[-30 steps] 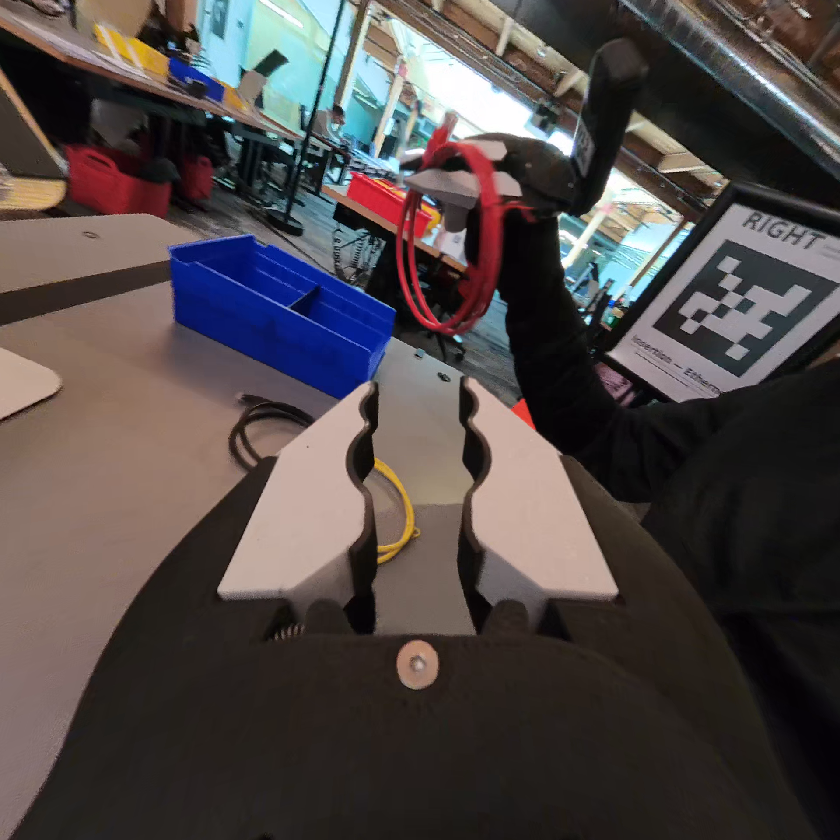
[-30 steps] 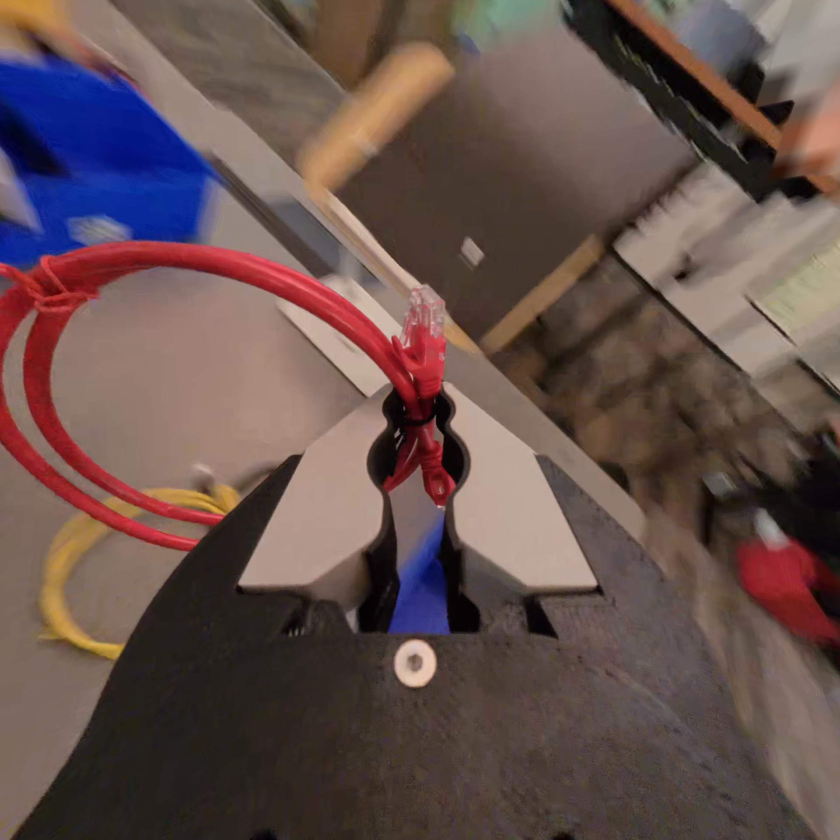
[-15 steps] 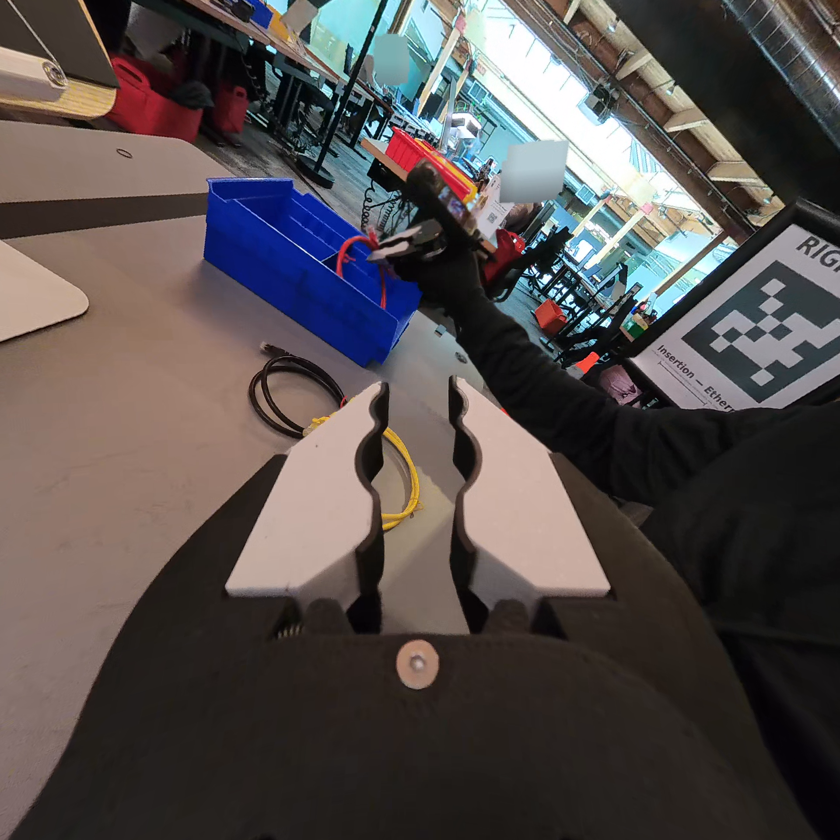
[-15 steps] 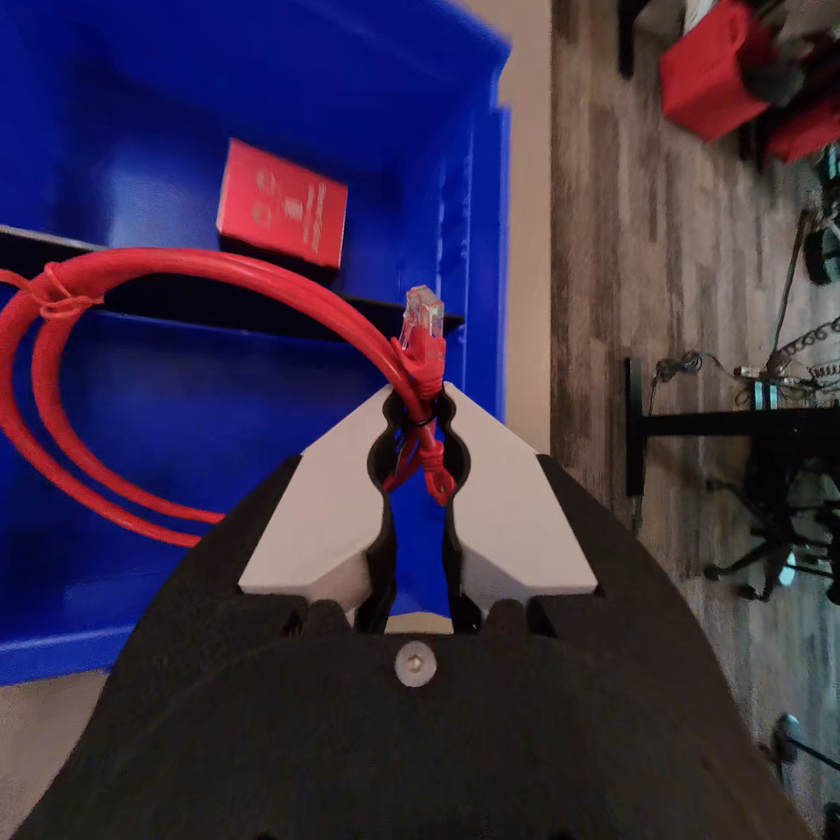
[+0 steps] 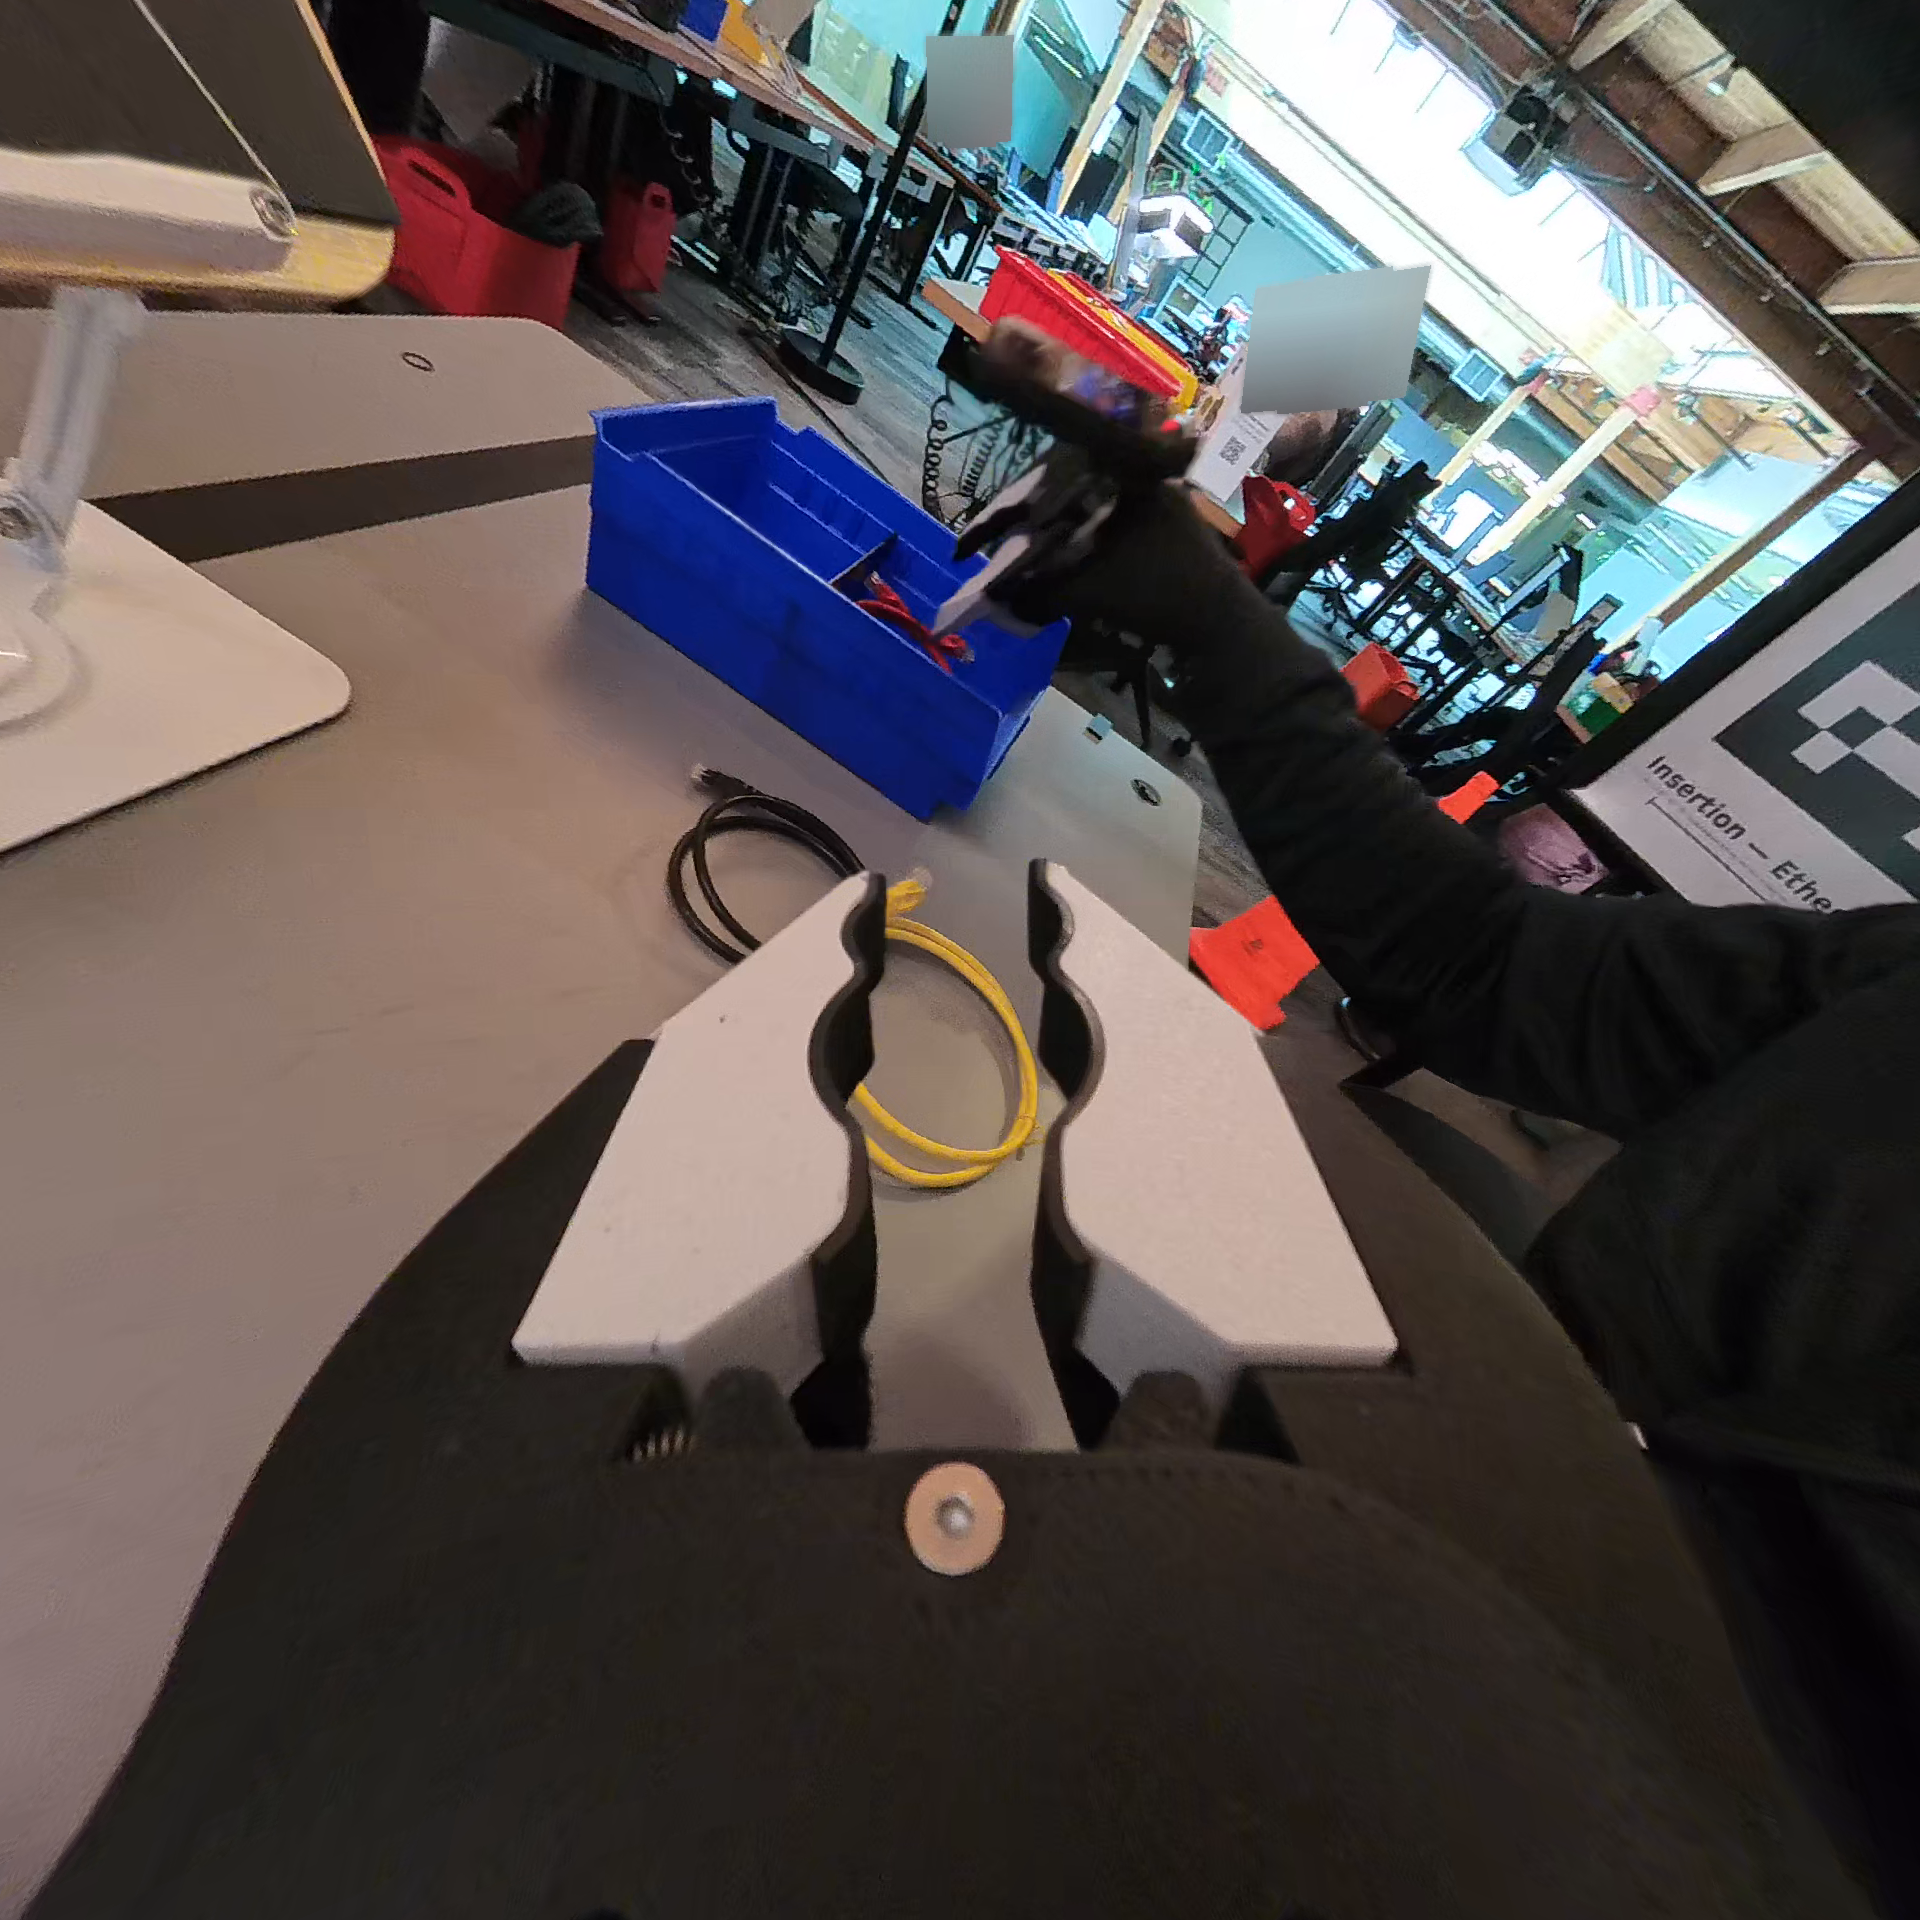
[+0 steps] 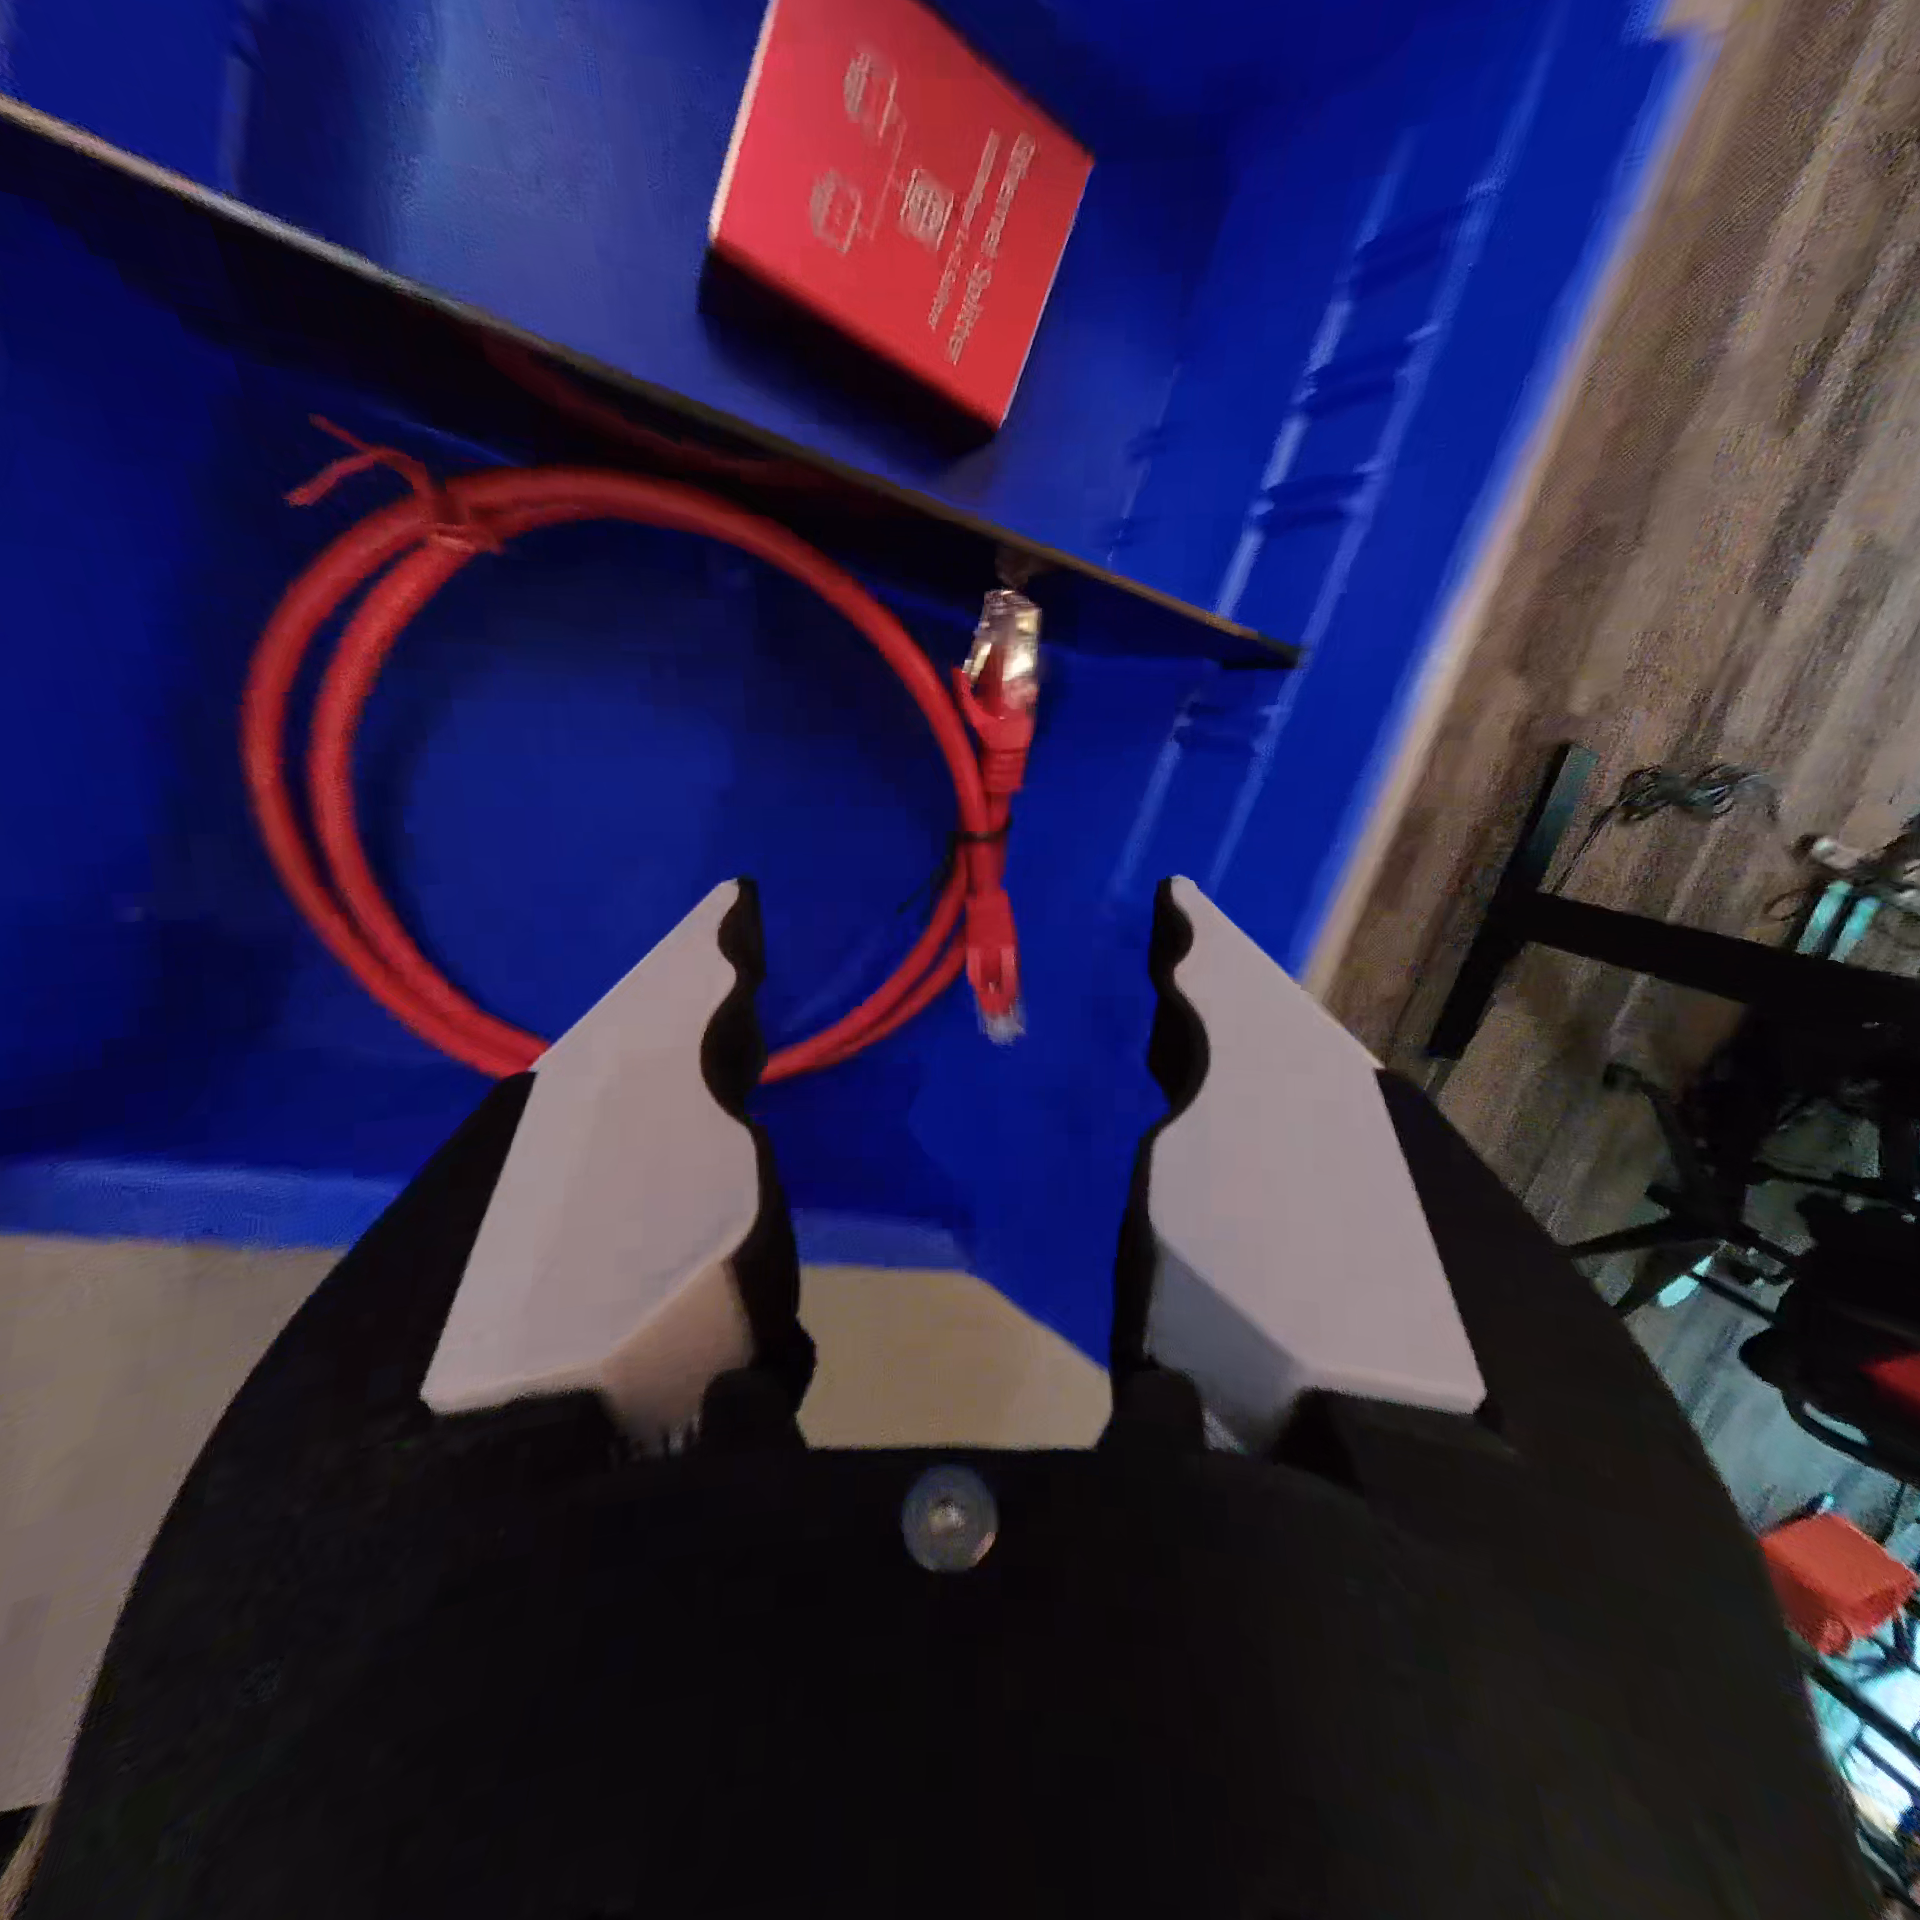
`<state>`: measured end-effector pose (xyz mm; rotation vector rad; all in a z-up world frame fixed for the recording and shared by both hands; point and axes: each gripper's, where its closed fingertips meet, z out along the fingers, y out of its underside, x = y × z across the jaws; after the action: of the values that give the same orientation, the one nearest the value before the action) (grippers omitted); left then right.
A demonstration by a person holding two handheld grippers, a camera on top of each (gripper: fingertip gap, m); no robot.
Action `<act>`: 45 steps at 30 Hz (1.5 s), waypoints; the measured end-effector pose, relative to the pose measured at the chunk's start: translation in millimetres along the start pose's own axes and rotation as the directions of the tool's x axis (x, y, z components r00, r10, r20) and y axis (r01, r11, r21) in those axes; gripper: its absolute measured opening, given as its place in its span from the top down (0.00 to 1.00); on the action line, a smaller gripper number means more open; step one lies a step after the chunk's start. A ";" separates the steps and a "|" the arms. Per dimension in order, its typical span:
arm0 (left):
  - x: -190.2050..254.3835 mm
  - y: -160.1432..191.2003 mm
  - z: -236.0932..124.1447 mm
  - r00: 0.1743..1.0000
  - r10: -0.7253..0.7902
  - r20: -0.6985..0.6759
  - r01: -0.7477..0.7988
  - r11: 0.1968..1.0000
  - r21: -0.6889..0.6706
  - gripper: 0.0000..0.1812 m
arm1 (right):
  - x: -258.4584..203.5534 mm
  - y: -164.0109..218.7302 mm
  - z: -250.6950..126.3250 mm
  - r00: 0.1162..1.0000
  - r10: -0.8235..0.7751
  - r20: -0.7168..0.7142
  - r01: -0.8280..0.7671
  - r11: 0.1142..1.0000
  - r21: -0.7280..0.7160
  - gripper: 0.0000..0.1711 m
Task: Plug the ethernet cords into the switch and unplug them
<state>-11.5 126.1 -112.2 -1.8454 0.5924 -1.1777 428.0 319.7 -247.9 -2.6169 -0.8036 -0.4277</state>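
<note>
My right gripper (image 6: 954, 894) is open and empty above the blue bin (image 6: 582, 1205). The coiled red ethernet cord (image 6: 343, 790) lies loose in the bin's near compartment, clear of both pads. A red switch box (image 6: 904, 218) lies in the compartment beyond the black divider. In the left wrist view my left gripper (image 5: 951, 883) is open and empty, low over the grey table (image 5: 312, 1039). A coiled yellow cord (image 5: 987, 1039) lies on the table below the gap between its fingers, untouched. A coiled black cord (image 5: 727, 862) lies just left of it. The right gripper (image 5: 1013, 566) shows over the blue bin (image 5: 790, 623).
A white stand base (image 5: 135, 665) sits on the table's left. A framed sign with a square code (image 5: 1787, 758) stands at the right. A black sleeve (image 5: 1403, 852) reaches across to the bin. The table edge and floor (image 6: 1662, 520) lie right of the bin. The tips of one gripper are about 50 cm away from the tips of the other.
My right gripper carried the red cord over the blue bin, then opened; the cord left the grasp and now lies in the bin. My left gripper narrowed a little and shifted over the yellow cord.
</note>
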 end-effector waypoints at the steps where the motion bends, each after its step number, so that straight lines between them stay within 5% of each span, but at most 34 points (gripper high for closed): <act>1: -0.7 -1.7 -1.3 1.000 0.009 0.009 -0.009 1.000 0.003 0.87 | -1.3 -8.6 -22.9 1.000 0.007 -0.010 -0.006 0.997 0.081 0.60; 5: -3.3 -4.4 -2.6 0.999 0.038 0.037 -0.038 0.999 -0.002 0.87 | -86.2 -57.1 -111.0 0.976 -0.133 0.172 0.052 0.910 0.410 0.76; 8: -4.7 -3.9 -1.2 0.998 0.046 0.046 -0.046 0.999 -0.008 0.86 | -167.7 -78.5 -126.1 0.882 -0.453 0.128 0.345 0.807 0.479 0.75; 12: -4.0 -0.6 -2.2 0.997 0.058 0.055 -0.057 0.998 -0.017 0.86 | -232.7 -98.0 -99.9 0.744 -0.663 0.086 0.573 0.698 0.429 0.71; 18: -2.6 -0.4 -4.4 0.996 0.067 0.056 -0.066 0.998 -0.017 0.86 | -259.6 -109.1 -27.6 0.647 -0.727 0.230 0.669 0.686 0.286 0.73; 23: -0.6 -0.8 -3.9 0.995 0.087 0.042 -0.086 0.996 -0.024 0.86 | -274.9 -101.5 1.3 0.602 -0.718 0.349 0.687 0.689 0.232 0.91; 29: -1.8 -1.9 -4.2 0.996 0.088 0.033 -0.087 0.996 -0.021 0.86 | -277.3 -111.7 -1.2 0.627 -0.667 0.402 0.615 0.741 0.271 0.99; 34: -3.9 -5.2 -8.6 0.994 0.095 0.045 -0.094 0.995 -0.009 0.85 | -250.8 -148.0 -30.9 0.715 -0.663 0.221 0.569 0.736 0.366 0.99; 37: -6.7 -6.5 -10.5 0.993 0.102 0.062 -0.102 0.995 -0.007 0.85 | -220.7 -181.0 -63.8 0.776 -0.629 -0.037 0.579 0.688 0.438 0.99; 42: -7.5 -5.0 -9.2 0.991 0.113 0.072 -0.112 0.994 -0.015 0.85 | -192.0 -214.8 -155.1 0.744 -0.475 -0.469 0.667 0.510 0.542 0.99; 45: -8.8 0.5 -4.5 0.990 0.116 0.075 -0.114 0.993 -0.035 0.85 | -188.2 -219.0 -201.0 0.719 -0.378 -0.583 0.693 0.444 0.568 0.98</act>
<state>-19.4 130.6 -116.1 -1.8475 0.6675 -1.0225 115.4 313.0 -86.6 -1.3552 -1.3392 -0.5743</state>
